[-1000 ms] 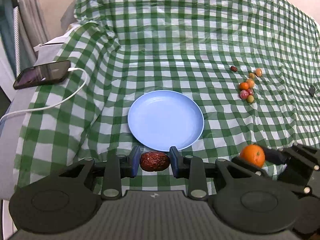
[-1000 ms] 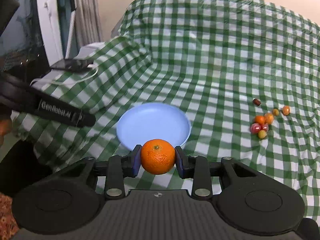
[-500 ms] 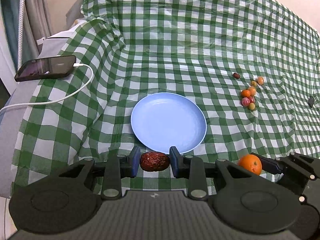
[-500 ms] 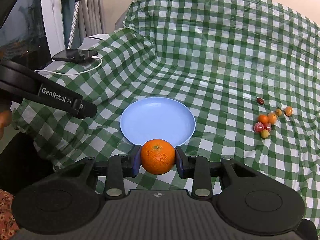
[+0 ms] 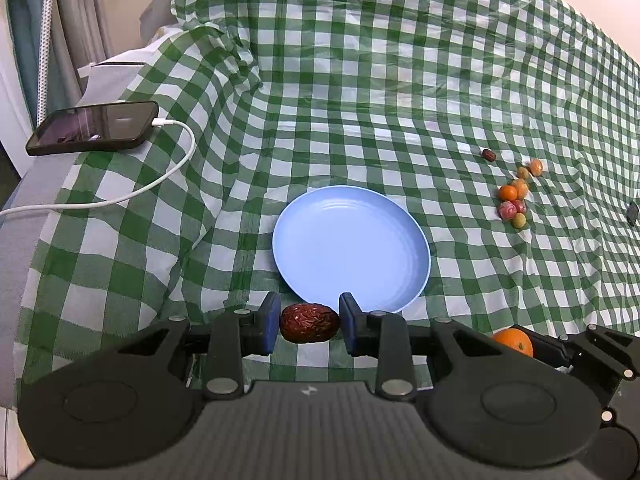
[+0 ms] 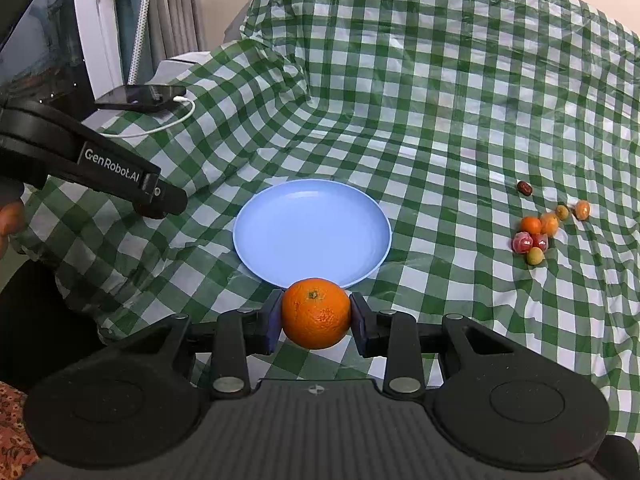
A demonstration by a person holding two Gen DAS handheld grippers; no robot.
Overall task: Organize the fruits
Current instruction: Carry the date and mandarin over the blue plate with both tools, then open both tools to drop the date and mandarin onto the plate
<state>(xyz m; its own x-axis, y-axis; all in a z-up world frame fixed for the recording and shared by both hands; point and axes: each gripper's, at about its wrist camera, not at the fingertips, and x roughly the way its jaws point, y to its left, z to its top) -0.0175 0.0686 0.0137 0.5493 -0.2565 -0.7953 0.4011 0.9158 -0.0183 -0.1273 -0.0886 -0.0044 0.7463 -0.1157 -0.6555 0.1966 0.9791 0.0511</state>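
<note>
Green-checked cloth (image 5: 360, 92) over a desk, blue plate (image 5: 352, 248) at the near middle, both tongs loaded just short of it.

The left tongs (image 5: 308, 324) are closed onto a red date (image 5: 310, 323), pads on its two ends; it looks light, wrinkled and slightly soft, so a mild end-to-end squeeze should hold it. The right tongs (image 6: 316, 314) are clamped on an orange (image 6: 316, 313) across its widest part; it looks round, firm and heavier, with dimpled skin that gives grip but could roll once set down. The plate is bare. A cluster of small fruits (image 6: 536, 236) lies well apart to the right; they are likely slippery and easily crushed. A phone (image 5: 94, 128) on its cable (image 5: 152, 184) sits far left.
</note>
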